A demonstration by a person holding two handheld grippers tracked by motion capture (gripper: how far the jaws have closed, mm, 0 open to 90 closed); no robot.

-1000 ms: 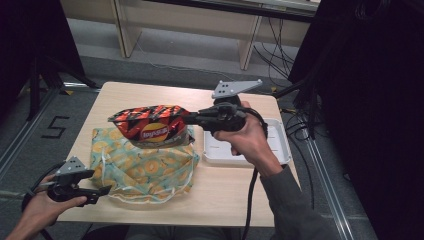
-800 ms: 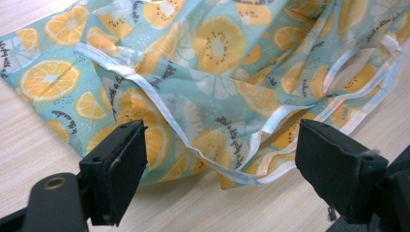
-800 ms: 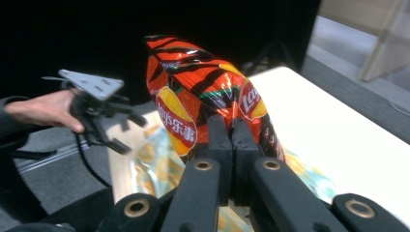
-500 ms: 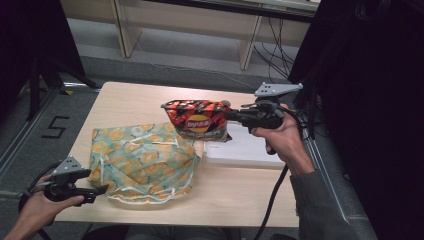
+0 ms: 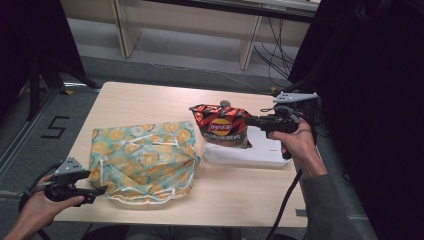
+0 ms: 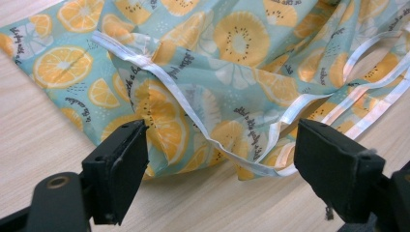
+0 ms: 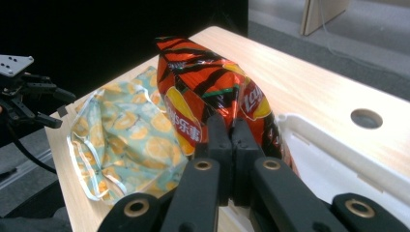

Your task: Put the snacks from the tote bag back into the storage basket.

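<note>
A red and orange chip bag (image 5: pixel 220 127) hangs over the left end of a white tray (image 5: pixel 260 152), its lower edge at or just above the tray. My right gripper (image 5: pixel 248 120) reaches in from the right and is shut on the bag's right edge; in the right gripper view the jaws (image 7: pixel 232 130) pinch the near seam of the chip bag (image 7: pixel 208 92). A teal cloth bag printed with orange slices (image 5: pixel 142 157) lies flat on the table. My left gripper (image 5: pixel 97 190) stands open at the cloth bag's near left corner, and in the left gripper view the left gripper (image 6: pixel 220 135) frames the cloth bag's white-trimmed edge (image 6: pixel 217 72) without touching it.
The wooden table (image 5: pixel 150 100) has a round cable hole (image 5: pixel 225 104) behind the chip bag. The white tray (image 7: pixel 338 159) sits at the table's right edge. Black curtains stand to the right, and shelving legs and cables lie on the floor beyond the table.
My right gripper has carried the chip bag rightward and a little lower, from above the cloth bag to over the white tray. The left gripper has stayed in place.
</note>
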